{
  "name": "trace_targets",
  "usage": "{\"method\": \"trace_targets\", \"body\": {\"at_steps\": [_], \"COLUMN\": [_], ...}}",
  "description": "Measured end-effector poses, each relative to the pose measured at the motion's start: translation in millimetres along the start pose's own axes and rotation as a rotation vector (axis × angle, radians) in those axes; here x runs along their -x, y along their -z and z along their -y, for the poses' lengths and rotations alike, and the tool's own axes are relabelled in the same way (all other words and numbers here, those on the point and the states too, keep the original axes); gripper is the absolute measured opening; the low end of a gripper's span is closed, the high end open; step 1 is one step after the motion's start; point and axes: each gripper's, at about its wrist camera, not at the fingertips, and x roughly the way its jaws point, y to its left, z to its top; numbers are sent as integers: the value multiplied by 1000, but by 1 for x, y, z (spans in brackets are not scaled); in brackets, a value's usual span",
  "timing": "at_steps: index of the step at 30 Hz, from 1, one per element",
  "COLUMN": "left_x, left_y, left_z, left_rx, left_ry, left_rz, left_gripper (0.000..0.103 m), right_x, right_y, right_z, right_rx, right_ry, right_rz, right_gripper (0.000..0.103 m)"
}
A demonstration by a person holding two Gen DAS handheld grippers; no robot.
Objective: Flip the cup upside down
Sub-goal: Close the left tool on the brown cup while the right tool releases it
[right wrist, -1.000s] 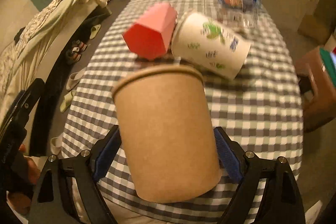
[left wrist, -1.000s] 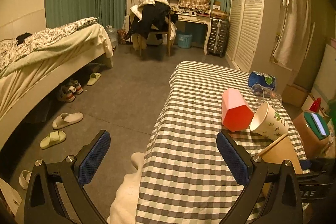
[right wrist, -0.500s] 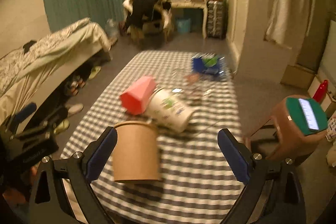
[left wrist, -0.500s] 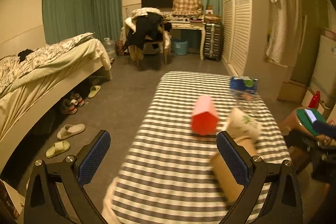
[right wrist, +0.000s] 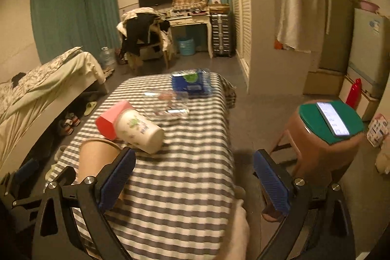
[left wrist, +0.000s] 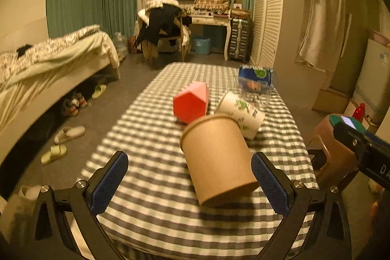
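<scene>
A brown paper cup point(left wrist: 218, 157) stands upside down on the checked tablecloth point(left wrist: 151, 138), near the table's front edge. My left gripper point(left wrist: 190, 184) is open, and the cup stands between its fingers without touching them. In the right wrist view the cup point(right wrist: 96, 160) sits at the left, partly hidden behind the left finger. My right gripper point(right wrist: 195, 184) is open and empty, pulled back to the right of the cup.
A white printed cup point(left wrist: 240, 115) and a red hexagonal cup point(left wrist: 191, 104) lie on their sides behind the brown cup. A clear glass point(right wrist: 167, 104) and a blue packet point(right wrist: 191, 83) lie farther back. A brown stool point(right wrist: 326, 138) with a phone stands right of the table.
My right gripper let go of the brown cup, left it upside down on the table and drew back to the right. My left gripper swung in around the cup.
</scene>
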Motion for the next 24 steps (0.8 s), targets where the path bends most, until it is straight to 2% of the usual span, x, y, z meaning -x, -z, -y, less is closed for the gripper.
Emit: {"method": "trace_targets", "body": {"at_steps": [5, 11, 18, 24], "left_x": [-11, -18, -43, -61], "left_y": [12, 22, 26, 28], "left_z": [9, 32, 35, 37], "left_rx": [15, -39, -23, -31], "left_ry": [10, 25, 3, -31], "left_rz": [-35, -46, -99, -100], "left_gripper": [103, 103, 103, 103], "right_x": [-11, -24, -32, -45], "right_y": [17, 29, 34, 39], "right_z": [16, 27, 37, 41], "right_rx": [-31, -63, -72, -85], "right_ry": [19, 25, 50, 55], "right_rz": [-38, -78, -95, -131], "right_gripper": [97, 97, 97, 97]}}
